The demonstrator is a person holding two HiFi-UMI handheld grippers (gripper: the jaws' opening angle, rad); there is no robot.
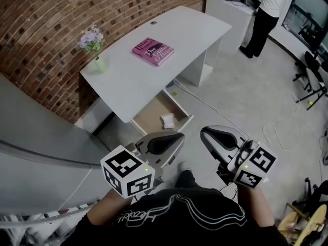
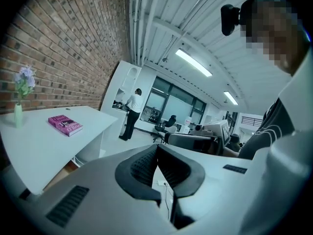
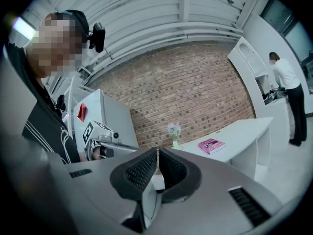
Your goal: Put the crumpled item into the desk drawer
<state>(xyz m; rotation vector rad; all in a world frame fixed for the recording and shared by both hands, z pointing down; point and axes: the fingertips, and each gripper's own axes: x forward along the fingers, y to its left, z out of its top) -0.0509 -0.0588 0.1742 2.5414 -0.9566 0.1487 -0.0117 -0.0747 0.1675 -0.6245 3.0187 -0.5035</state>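
A crumpled white item (image 1: 167,120) lies inside the open desk drawer (image 1: 148,118), which sticks out below the white desk (image 1: 154,81). Both grippers hang in the air close to the person's chest, well short of the drawer. My left gripper (image 1: 177,136) has its jaws together with nothing between them, as the left gripper view confirms (image 2: 156,148). My right gripper (image 1: 205,132) sits beside it, and its pads (image 3: 142,170) meet at the tips with nothing held. Neither gripper view shows the drawer's inside.
On the desk lie a pink book (image 1: 153,50) and a vase of pale flowers (image 1: 95,47). A brick wall runs behind it. A person (image 1: 264,14) stands at a counter at the far right. Office chairs (image 1: 312,81) and floor cables (image 1: 225,117) are to the right.
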